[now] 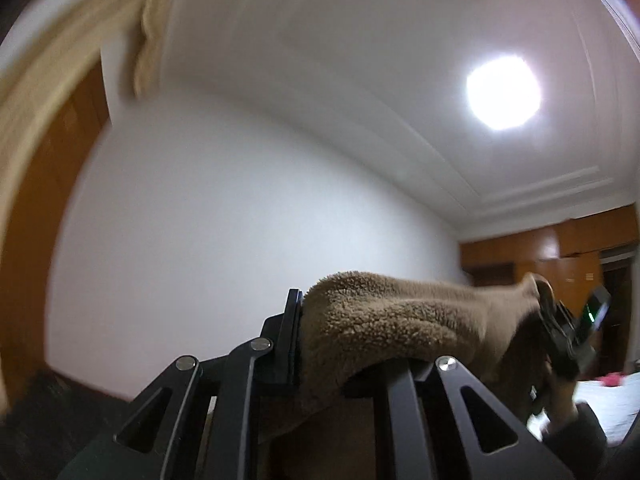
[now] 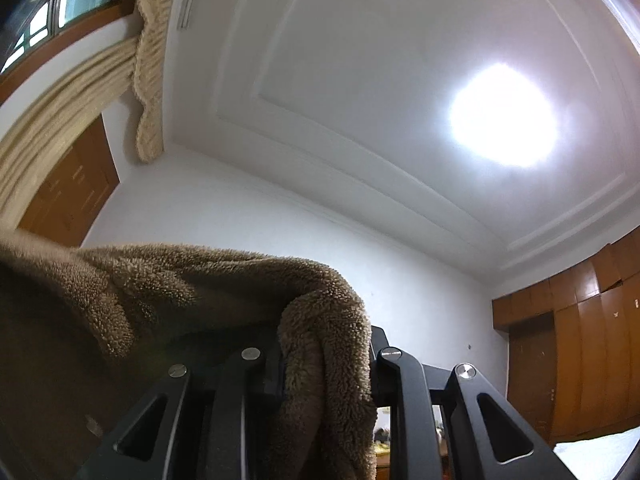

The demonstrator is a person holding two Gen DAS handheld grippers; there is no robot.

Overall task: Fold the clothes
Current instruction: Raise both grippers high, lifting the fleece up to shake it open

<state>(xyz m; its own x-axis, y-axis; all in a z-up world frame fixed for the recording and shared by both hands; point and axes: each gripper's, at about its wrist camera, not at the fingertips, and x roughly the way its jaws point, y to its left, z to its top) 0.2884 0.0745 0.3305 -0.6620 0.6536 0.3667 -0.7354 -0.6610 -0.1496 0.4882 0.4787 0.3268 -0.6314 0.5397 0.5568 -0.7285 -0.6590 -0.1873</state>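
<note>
Both cameras point up at the ceiling. A brown fleece garment (image 1: 384,320) is clamped in my left gripper (image 1: 340,344), which is shut on its edge; the cloth stretches right to my right gripper (image 1: 560,328), seen from outside with a hand under it. In the right wrist view the same brown fleece garment (image 2: 200,280) bunches thickly between the black fingers of my right gripper (image 2: 328,360), shut on it, and drapes away to the left. The cloth hides the fingertips in both views.
A bright ceiling lamp (image 2: 504,116) glares overhead. Beige curtains (image 2: 148,60) hang at the upper left beside a window (image 2: 60,4). Wooden wardrobes (image 2: 580,344) fill the right wall. A white bed surface (image 1: 604,400) shows at the lower right.
</note>
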